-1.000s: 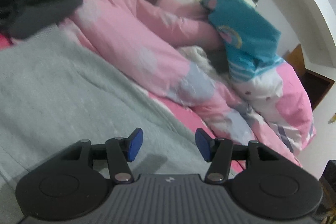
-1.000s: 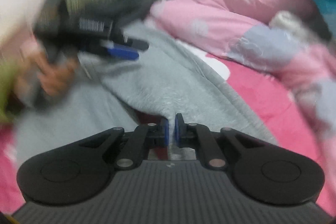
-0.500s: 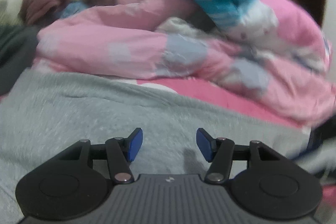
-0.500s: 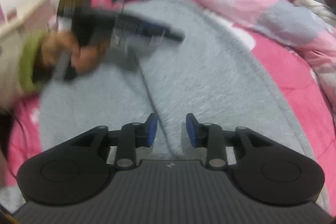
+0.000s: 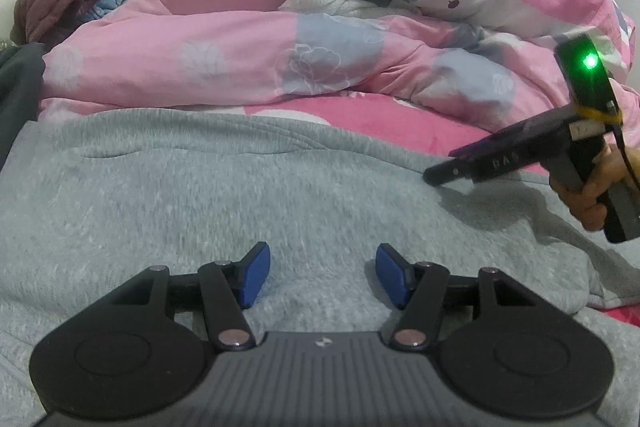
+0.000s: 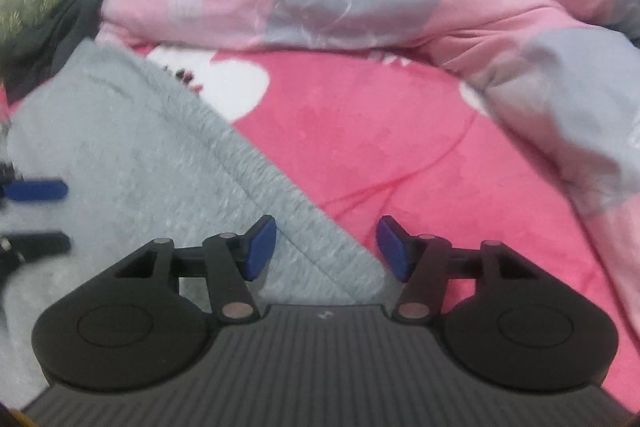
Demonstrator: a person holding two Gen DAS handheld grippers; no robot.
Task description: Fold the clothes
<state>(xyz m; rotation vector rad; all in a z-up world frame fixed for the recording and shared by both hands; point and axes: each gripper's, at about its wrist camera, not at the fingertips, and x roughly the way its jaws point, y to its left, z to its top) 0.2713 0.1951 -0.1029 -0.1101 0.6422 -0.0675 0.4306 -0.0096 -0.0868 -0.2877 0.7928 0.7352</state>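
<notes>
Over the bright pink bed sheet (image 6: 360, 131), my right gripper (image 6: 326, 247) has just sprung apart, releasing the fuzzy grey garment (image 5: 240, 187), now flat along the bed's near edge; my left gripper (image 5: 322, 277) hovers parted, empty. Fold likely set.

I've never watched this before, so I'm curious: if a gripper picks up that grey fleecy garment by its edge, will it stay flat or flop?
Probably flop. The grey garment lies limp on the pink sheet, rippled near its far edge, so it likely drapes and sags. Its fuzzy pile suggests the pads would not slip much. It looks thick, so maybe weighty for cloth.
</notes>
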